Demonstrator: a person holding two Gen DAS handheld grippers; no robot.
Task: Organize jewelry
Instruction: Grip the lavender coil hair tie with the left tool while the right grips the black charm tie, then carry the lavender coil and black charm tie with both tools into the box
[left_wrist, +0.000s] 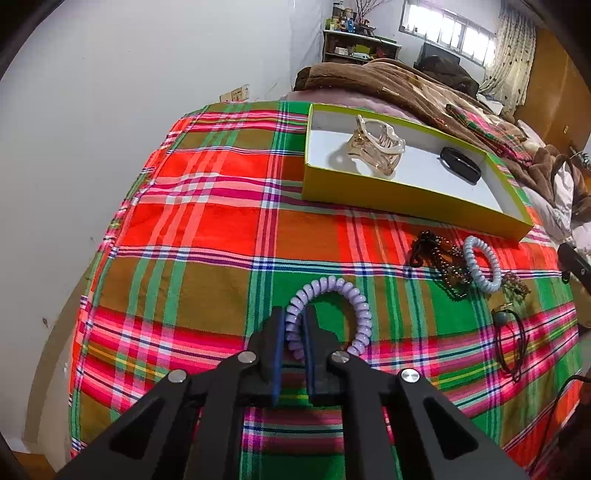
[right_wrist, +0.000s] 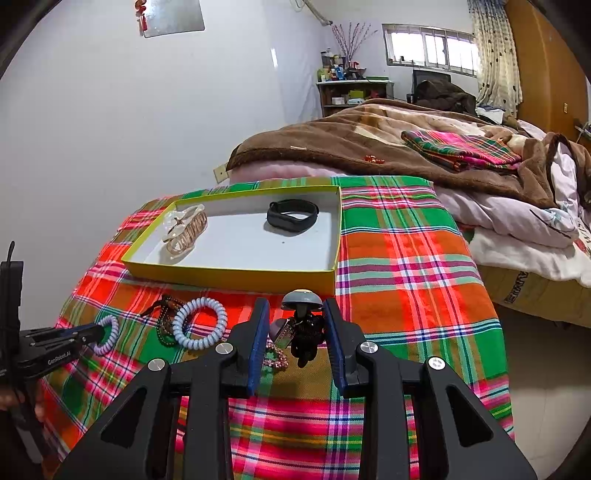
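Here, the scene by its parts:
Left gripper (left_wrist: 295, 325): jaws pressed together on one side of the lilac spiral hair tie (left_wrist: 328, 317); the rest of the coil loops out past the fingertips over the plaid cloth (left_wrist: 207, 229).
Right gripper (right_wrist: 295, 325): jaws partly open, pads not touching anything; between them, on the cloth, lies a black hair tie with a grey dome button (right_wrist: 303, 317) and a small silvery charm just left of it.
Yellow box (right_wrist: 229, 275): shallow, white inside, set on the cloth beyond both grippers.
In the box: a clear amber claw clip (right_wrist: 186, 229) toward its left end and a black wristband (right_wrist: 292, 216) toward its right, well apart.
Loose on the cloth: a pale blue spiral hair tie (right_wrist: 199, 323) touching a dark bead bracelet (right_wrist: 164, 317), both just in front of the box; a pink beaded piece (right_wrist: 275, 358) near the right gripper's left finger.
Behind: a bed with a brown blanket (right_wrist: 332, 144) and a folded plaid cloth on top.
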